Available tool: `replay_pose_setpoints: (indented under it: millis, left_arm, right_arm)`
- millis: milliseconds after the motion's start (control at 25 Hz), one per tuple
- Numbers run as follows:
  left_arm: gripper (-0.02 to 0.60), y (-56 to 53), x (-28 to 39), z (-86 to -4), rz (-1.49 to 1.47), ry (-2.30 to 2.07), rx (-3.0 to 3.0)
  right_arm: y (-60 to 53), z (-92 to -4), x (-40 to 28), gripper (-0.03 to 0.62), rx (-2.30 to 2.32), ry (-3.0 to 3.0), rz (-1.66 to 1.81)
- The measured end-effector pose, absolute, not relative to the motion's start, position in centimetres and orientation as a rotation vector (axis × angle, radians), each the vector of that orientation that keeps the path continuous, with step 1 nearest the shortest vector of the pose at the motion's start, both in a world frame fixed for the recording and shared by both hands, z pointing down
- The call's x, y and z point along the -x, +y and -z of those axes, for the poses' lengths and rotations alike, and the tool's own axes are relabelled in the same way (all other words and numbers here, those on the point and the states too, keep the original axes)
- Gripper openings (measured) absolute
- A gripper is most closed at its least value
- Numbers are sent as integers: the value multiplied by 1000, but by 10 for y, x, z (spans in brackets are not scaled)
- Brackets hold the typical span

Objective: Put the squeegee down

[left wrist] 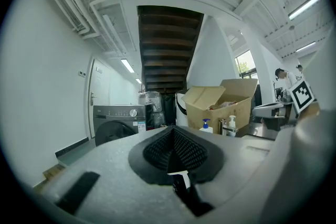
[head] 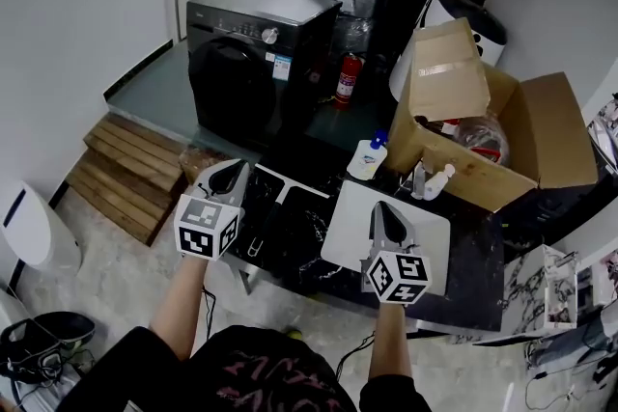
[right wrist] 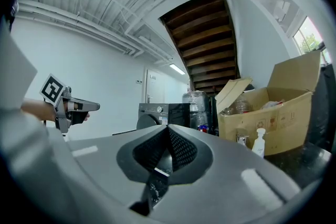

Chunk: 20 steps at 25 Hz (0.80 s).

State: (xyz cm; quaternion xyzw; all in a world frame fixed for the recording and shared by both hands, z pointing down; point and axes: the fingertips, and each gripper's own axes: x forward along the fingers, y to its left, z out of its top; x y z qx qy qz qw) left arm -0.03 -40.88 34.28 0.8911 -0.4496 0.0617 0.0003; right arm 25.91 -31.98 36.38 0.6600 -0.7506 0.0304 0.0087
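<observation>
Cool, even light from ceiling tube lamps (left wrist: 127, 65) leaves soft shadows, both gripper views bend fisheye-round inside black corners, and the left gripper (left wrist: 173, 131) looms blurred up close.

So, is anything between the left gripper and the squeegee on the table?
Nothing visible. The left gripper, jaws shut and empty, hangs beside the squeegee lying on the black table.

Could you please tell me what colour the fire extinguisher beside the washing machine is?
Red; the fire extinguisher shows best in the head view.
</observation>
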Motion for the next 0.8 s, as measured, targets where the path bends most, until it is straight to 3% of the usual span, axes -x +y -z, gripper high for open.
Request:
replay_pose_setpoints:
  millis: [800]
  left_arm:
    - [6, -417, -2, -348, -252, -1388, -2827]
  right_arm:
    - [-328, -358, -270, 8, -2090, -2341, -72]
